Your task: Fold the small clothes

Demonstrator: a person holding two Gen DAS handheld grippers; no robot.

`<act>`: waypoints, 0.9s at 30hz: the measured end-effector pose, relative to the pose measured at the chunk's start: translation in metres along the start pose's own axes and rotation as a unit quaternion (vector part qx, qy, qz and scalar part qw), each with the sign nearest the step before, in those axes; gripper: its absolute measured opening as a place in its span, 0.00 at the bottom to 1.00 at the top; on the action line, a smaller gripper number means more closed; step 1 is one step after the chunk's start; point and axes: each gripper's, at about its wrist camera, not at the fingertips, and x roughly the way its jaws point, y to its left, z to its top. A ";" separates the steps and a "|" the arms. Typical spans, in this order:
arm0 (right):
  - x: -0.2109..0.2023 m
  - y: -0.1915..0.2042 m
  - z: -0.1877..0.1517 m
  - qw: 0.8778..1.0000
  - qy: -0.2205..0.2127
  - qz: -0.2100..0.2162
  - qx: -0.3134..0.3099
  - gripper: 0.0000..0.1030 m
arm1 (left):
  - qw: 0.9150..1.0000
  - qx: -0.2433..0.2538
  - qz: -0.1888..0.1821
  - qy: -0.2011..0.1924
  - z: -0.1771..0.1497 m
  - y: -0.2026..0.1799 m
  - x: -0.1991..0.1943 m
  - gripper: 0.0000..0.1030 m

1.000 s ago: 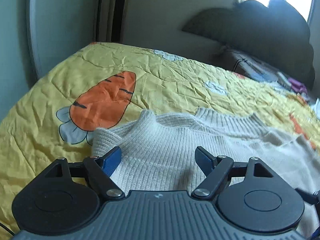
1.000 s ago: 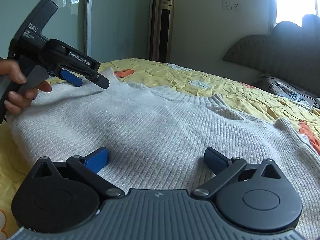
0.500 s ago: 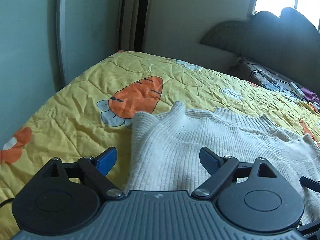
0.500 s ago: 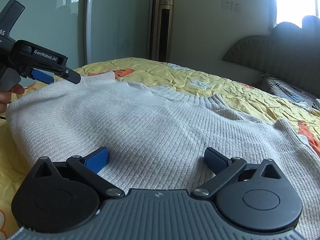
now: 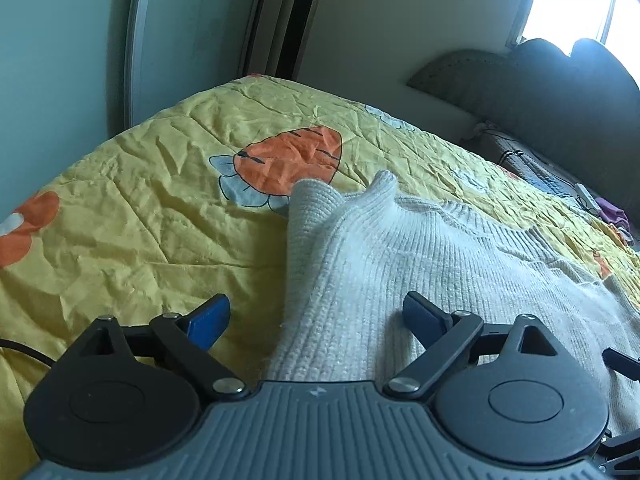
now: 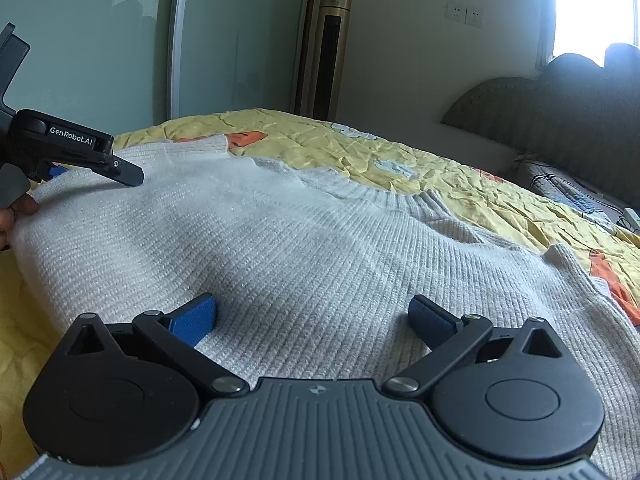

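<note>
A cream ribbed knit sweater (image 6: 320, 248) lies spread on the yellow carrot-print bedspread (image 6: 460, 176), collar toward the headboard. In the left wrist view the sweater's left side edge (image 5: 360, 280) runs between the fingers. My left gripper (image 5: 316, 316) is open and empty, straddling that edge low over the bed. It also shows in the right wrist view (image 6: 96, 160), at the sweater's far left. My right gripper (image 6: 312, 318) is open and empty, just above the sweater's lower body.
A dark padded headboard (image 6: 560, 112) and a pillow (image 5: 536, 168) lie at the right. A tall tower fan (image 6: 332, 48) and a glass wardrobe door (image 6: 100, 40) stand behind the bed. Small items (image 5: 608, 212) lie on the far right.
My left gripper has moved left and back, from over the sweater's shoulder to its left side edge. The right gripper has stayed still. Both stayed open.
</note>
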 end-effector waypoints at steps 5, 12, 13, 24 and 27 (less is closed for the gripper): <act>0.000 0.003 0.000 1.000 0.000 -0.006 -0.007 1.00 | 1.000 0.008 0.000 -0.007 -0.003 0.001 0.003 0.95; 0.000 0.003 0.000 1.000 -0.001 -0.005 -0.005 1.00 | 1.000 0.016 0.004 -0.014 -0.006 -0.001 0.002 0.99; 0.000 0.003 0.000 1.000 -0.001 -0.005 -0.006 1.00 | 1.000 0.019 0.006 -0.015 -0.006 -0.002 0.002 0.99; -0.011 0.011 0.001 0.999 -0.009 -0.036 0.010 1.00 | 0.999 0.028 0.001 -0.015 -0.005 -0.002 0.000 1.00; -0.029 0.026 0.003 0.999 -0.034 -0.033 0.024 1.00 | 1.000 0.013 -0.010 -0.009 0.005 0.007 -0.007 1.00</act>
